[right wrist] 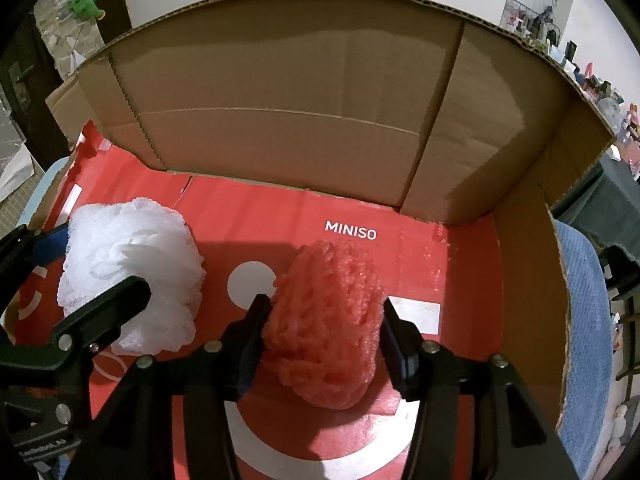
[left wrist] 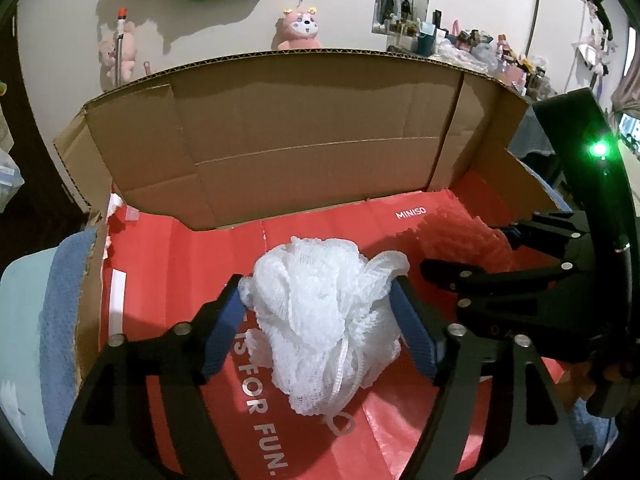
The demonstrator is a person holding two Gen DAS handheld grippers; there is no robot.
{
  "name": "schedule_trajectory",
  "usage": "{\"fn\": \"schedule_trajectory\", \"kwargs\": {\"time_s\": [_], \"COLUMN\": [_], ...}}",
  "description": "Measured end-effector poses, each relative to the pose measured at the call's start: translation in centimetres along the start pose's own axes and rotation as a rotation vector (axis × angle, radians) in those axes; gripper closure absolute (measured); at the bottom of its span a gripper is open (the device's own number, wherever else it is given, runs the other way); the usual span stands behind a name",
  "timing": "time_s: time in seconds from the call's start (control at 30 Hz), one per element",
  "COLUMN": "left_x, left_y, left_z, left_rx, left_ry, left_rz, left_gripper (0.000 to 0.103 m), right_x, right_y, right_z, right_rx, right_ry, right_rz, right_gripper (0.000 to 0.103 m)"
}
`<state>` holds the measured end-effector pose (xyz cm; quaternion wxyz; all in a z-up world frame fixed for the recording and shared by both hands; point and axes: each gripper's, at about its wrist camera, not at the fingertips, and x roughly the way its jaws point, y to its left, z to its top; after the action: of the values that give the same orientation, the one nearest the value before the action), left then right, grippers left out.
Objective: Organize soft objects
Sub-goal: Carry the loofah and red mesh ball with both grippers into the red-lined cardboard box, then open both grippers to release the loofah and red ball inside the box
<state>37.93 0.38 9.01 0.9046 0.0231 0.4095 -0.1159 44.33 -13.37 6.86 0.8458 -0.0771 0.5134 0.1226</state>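
Blue-padded fingers point(left wrist: 412, 328) of the left gripper point(left wrist: 316, 316) press in on both sides of a white mesh bath pouf point(left wrist: 324, 320), the jaws part-closed around the bundle, its looped cord point(left wrist: 340, 424) trailing toward the camera. Beside it, the right gripper point(right wrist: 324, 332) clamps a red mesh bath pouf point(right wrist: 328, 328) between its black fingers point(right wrist: 252, 340), likewise narrowed to the width of the sponge. Both poufs sit low over a red MINISO paper bag point(right wrist: 420, 256) spread flat as the floor lining of an open cardboard box point(right wrist: 304, 88), white pouf on the left, red on the right, near each other but apart. The box's brown flaps stand upright at the back and right side. A blue towel point(right wrist: 580, 312) lies just outside the right wall. Behind the box, a pink plush toy point(left wrist: 300, 32) sits against a white wall, with a cluttered shelf point(left wrist: 472, 44) to its right.
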Motion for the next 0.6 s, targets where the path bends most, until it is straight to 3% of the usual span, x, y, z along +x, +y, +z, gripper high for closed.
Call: {"fn": "schedule_trajectory", "kwargs": {"time_s": [0.2,0.3,0.6], "left_x": [-0.7,-1.2,-4.0], "left_y": [-0.1,0.0,-0.3], "left_z": [0.2,0.3,0.1], "left_rx": [0.008,0.009,-0.007], "left_ry": [-0.023,-0.036,-0.084], "left_rz": [0.008,0.009,-0.004], "left_gripper": [0.023,0.022,0.013], "right_x": [0.2,-0.2,-3.4], "right_y": [-0.6,-0.6,-0.7], "right_z": [0.1,0.1,0.0], "right_rx": [0.005,0.005,0.012], "right_ry": [0.001,-0.012,-0.073], "right_rz": [0.005,-0.001,-0.007], "right_gripper": [0.044,0.034,0.031]}}
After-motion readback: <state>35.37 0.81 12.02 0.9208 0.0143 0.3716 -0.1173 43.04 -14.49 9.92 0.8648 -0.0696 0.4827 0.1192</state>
